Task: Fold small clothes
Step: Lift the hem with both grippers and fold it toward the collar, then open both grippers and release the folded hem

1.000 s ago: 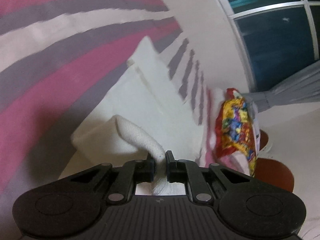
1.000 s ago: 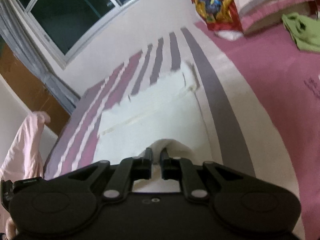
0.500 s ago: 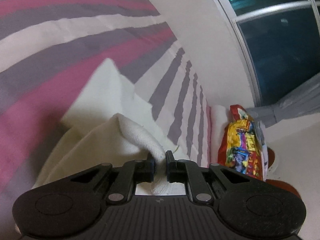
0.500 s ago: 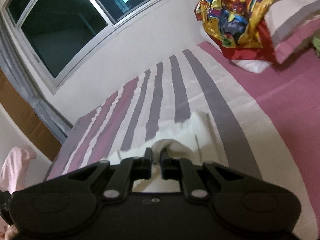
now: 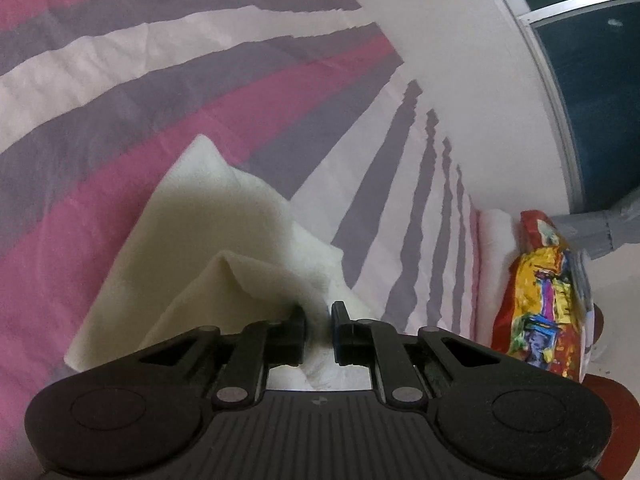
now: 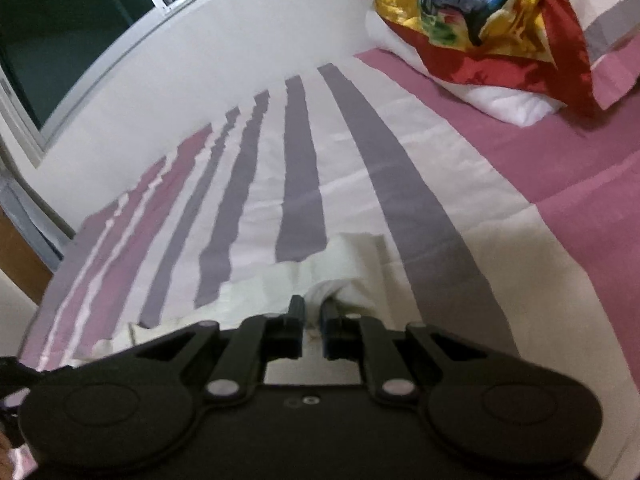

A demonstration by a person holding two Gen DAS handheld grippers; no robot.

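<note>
The left gripper (image 5: 319,312) is clenched on a bunched edge of the white cloth (image 5: 208,216), which fills the narrow gap between its two black fingers (image 5: 297,318). From that pinch the fabric rises into a small peaked fold just ahead and to the left of the fingertips, and a larger flat layer spreads out beyond it, coming to a corner farther ahead on the left. The cloth lies on the striped bedsheet (image 5: 160,92), whose pink, grey and white bands run away from the gripper. Well off to its right, a colourful red and yellow fabric (image 5: 540,296) stands against a white pillow at the bed's edge, under the window (image 5: 592,80).

The right gripper (image 6: 313,307) is likewise closed on a fold of the same white cloth (image 6: 352,268), pinched between its fingertips. The cloth bunches directly ahead of the tips and trails off low to the left. Beyond it the bedsheet (image 6: 400,168) stretches forward in grey stripes, with a broad pink area to the right. Far ahead on the right, the colourful fabric (image 6: 472,12) drapes over a pillow (image 6: 516,100).
</note>
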